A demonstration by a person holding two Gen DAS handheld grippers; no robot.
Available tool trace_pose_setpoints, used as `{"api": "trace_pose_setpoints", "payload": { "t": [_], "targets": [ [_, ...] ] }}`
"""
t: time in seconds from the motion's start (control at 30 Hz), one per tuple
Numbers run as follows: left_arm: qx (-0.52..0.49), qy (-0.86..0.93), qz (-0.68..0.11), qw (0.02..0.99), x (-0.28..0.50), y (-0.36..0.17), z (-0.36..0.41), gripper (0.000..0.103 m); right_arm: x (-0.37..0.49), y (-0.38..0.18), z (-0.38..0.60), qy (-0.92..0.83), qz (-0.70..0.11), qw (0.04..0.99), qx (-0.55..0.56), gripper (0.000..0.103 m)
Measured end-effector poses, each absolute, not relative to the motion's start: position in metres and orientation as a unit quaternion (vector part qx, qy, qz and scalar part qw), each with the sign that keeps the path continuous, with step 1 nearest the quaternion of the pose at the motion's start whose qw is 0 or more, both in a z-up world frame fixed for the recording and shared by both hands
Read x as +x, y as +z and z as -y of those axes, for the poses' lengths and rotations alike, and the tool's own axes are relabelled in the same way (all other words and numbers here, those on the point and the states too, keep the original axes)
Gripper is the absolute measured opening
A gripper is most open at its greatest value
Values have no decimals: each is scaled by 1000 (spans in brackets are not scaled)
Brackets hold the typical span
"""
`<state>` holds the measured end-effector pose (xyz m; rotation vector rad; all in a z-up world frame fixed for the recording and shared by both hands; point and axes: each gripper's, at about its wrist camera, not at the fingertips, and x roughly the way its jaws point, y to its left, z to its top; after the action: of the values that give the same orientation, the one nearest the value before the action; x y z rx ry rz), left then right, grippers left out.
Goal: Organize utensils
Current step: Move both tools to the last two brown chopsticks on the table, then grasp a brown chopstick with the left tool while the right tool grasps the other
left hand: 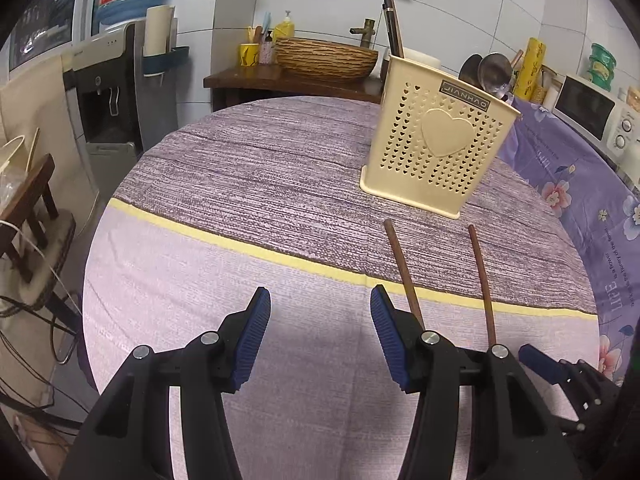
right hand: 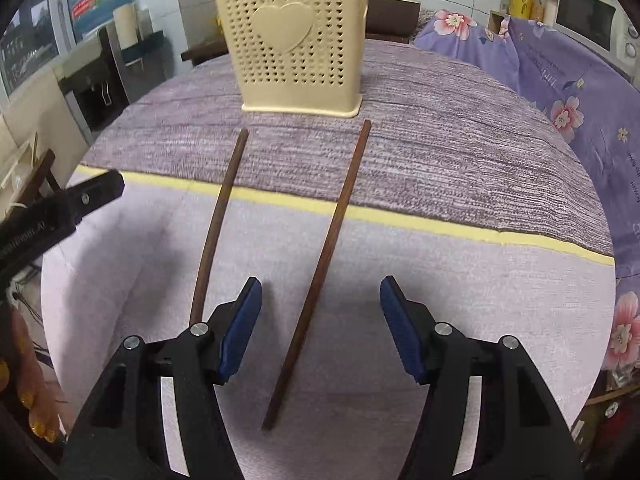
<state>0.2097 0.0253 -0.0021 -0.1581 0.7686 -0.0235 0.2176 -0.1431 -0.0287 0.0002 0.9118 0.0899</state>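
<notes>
Two brown wooden chopsticks lie on the round table, pointing toward a cream perforated utensil holder (right hand: 294,40) with a heart on its front. My right gripper (right hand: 320,294) is open and empty; the right chopstick (right hand: 320,272) lies on the cloth between its fingers, and the left chopstick (right hand: 220,220) lies just outside its left finger. My left gripper (left hand: 318,302) is open and empty, left of both chopsticks (left hand: 404,268) (left hand: 482,276). The holder (left hand: 436,144) stands at the far right in the left wrist view, with metal ladles (left hand: 494,72) showing behind its rim.
The table (left hand: 240,184) has a purple-grey cloth with a yellow stripe. A purple floral cloth (right hand: 576,92) covers a surface to the right, with a microwave (left hand: 596,112) behind. A water dispenser (left hand: 108,88) and a woven basket (left hand: 324,58) stand at the back. The left gripper's finger (right hand: 80,196) shows at the left of the right wrist view.
</notes>
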Motion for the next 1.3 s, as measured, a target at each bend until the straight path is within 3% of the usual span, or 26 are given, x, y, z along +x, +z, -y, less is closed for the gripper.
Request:
{"api": "trace_pose_setpoints", "payload": {
  "t": [0.43, 0.67, 0.93, 1.13, 1.23, 1.3],
  "targets": [
    [-74, -26, -385, 920, 201, -7, -17, 52, 208, -22, 186, -9, -442, 896, -25, 63],
    [-69, -36, -393, 916, 201, -10, -9, 52, 210, -24, 231, 19, -447, 890, 84, 63],
    [-64, -60, -412, 907, 219, -14, 9, 51, 222, -16, 230, 19, -425, 900, 100, 63],
    [-58, -74, -435, 896, 257, -21, 28, 39, 234, -7, 226, 21, -413, 906, 95, 63],
    [-53, -67, -453, 888, 277, -30, 34, 27, 238, -5, 226, 20, -412, 906, 92, 63],
    [-43, -63, -450, 890, 285, -31, 38, 24, 241, -5, 227, 19, -413, 906, 91, 63]
  ]
}}
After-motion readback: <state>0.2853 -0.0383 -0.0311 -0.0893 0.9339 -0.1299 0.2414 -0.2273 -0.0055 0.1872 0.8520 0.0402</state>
